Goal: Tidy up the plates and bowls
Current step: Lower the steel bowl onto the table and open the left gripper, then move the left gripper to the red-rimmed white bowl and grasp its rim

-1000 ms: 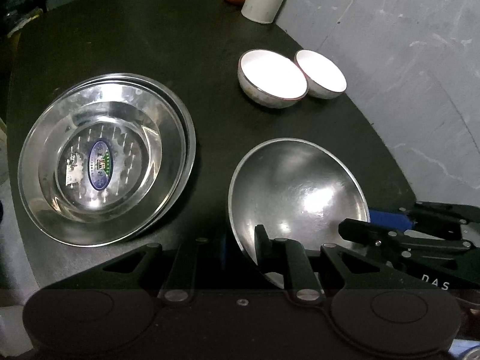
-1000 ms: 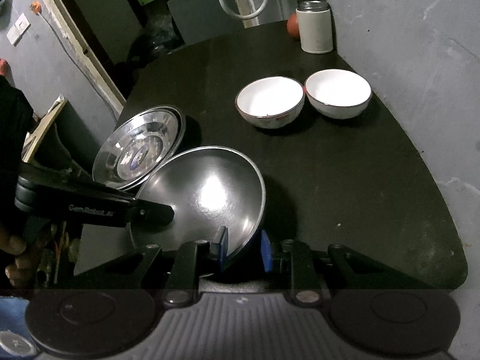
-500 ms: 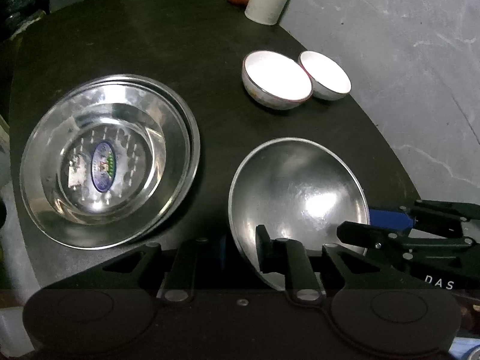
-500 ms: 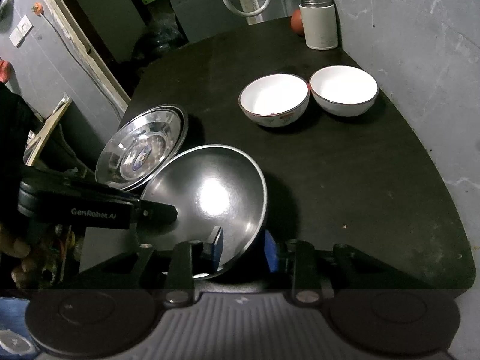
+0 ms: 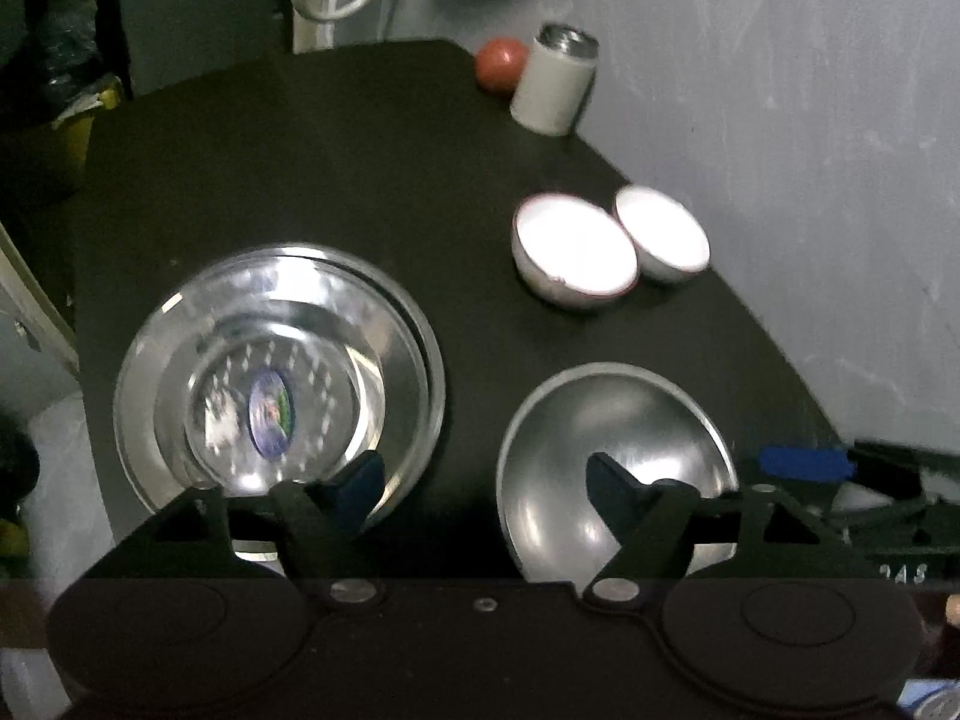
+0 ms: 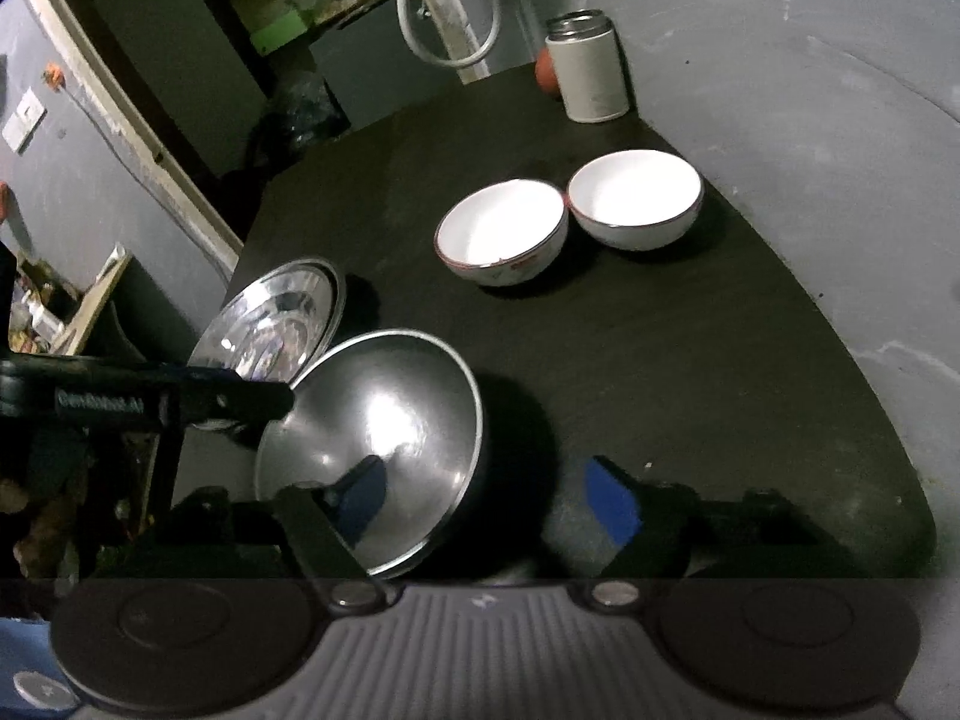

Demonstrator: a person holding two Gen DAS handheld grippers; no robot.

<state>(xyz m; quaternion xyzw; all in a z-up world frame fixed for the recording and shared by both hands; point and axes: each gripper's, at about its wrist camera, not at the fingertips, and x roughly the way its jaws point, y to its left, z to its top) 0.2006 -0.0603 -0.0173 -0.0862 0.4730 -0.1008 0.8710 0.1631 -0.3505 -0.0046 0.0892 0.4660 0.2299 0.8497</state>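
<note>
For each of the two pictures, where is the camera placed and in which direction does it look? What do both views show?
Left wrist view: on the left hand-held gripper, open, looking down over the dark table at the stacked steel plates and steel bowl.
Right wrist view: on the right hand-held gripper, open, facing the steel bowl and two white bowls.
Shared: steel bowl, plates, white bowls, white canister.
</note>
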